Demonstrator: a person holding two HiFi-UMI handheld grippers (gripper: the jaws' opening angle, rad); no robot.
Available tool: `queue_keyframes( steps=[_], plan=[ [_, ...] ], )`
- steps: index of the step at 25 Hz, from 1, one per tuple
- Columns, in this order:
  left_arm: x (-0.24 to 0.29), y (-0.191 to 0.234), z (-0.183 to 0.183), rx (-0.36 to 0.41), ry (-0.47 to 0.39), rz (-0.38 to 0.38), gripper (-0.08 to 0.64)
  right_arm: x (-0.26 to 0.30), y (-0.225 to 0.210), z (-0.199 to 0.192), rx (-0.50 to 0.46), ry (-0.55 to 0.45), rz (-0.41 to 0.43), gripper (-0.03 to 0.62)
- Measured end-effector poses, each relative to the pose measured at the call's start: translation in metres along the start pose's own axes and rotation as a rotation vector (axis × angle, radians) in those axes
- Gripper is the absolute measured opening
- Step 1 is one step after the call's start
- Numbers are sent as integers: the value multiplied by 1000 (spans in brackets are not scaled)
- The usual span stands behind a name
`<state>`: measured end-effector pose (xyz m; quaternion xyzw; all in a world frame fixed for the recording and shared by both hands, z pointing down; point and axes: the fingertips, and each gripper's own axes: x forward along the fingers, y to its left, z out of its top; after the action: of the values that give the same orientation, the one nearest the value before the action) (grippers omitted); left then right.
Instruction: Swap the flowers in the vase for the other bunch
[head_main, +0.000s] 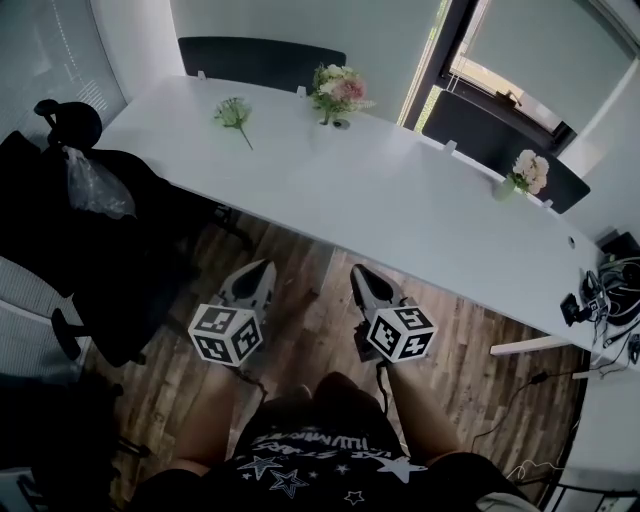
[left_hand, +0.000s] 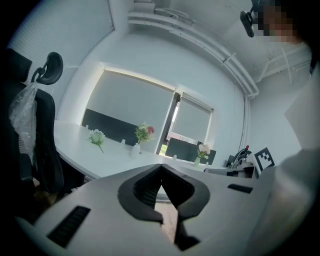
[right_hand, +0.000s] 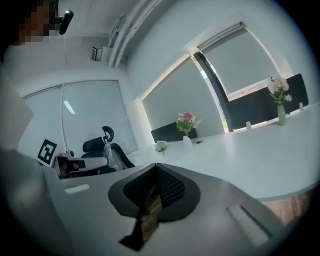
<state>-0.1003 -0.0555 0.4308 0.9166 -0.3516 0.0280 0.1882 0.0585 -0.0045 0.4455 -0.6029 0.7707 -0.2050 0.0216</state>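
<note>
A small white vase (head_main: 329, 116) with a pink and white bunch (head_main: 338, 88) stands at the far edge of the long white table (head_main: 400, 215). The same bunch (left_hand: 144, 132) (right_hand: 186, 121) shows in both gripper views. A loose bunch (head_main: 234, 114) (left_hand: 97, 137) (right_hand: 161, 146) with a green stem lies flat to the vase's left. My left gripper (head_main: 258, 274) and right gripper (head_main: 362, 279) are both shut and empty. They hover over the wooden floor, short of the table's near edge.
A second vase with pale flowers (head_main: 526, 173) stands further right on the table. A black office chair (head_main: 75, 215) with a plastic bag on it is at the left. Dark divider panels (head_main: 262, 57) line the far edge. Cables and devices (head_main: 600, 290) lie at the right end.
</note>
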Motion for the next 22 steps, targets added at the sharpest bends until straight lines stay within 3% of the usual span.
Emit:
queue_keyframes(
  steps=[10, 17, 22],
  plan=[
    [49, 24, 0, 8, 35, 12, 8, 53, -39, 8, 36, 11, 11, 3],
    [104, 56, 22, 11, 36, 35, 8, 113, -70, 34, 64, 0, 33, 3],
    [143, 57, 28, 21, 53, 29, 8, 137, -98, 48, 80, 8, 33, 3]
  ],
)
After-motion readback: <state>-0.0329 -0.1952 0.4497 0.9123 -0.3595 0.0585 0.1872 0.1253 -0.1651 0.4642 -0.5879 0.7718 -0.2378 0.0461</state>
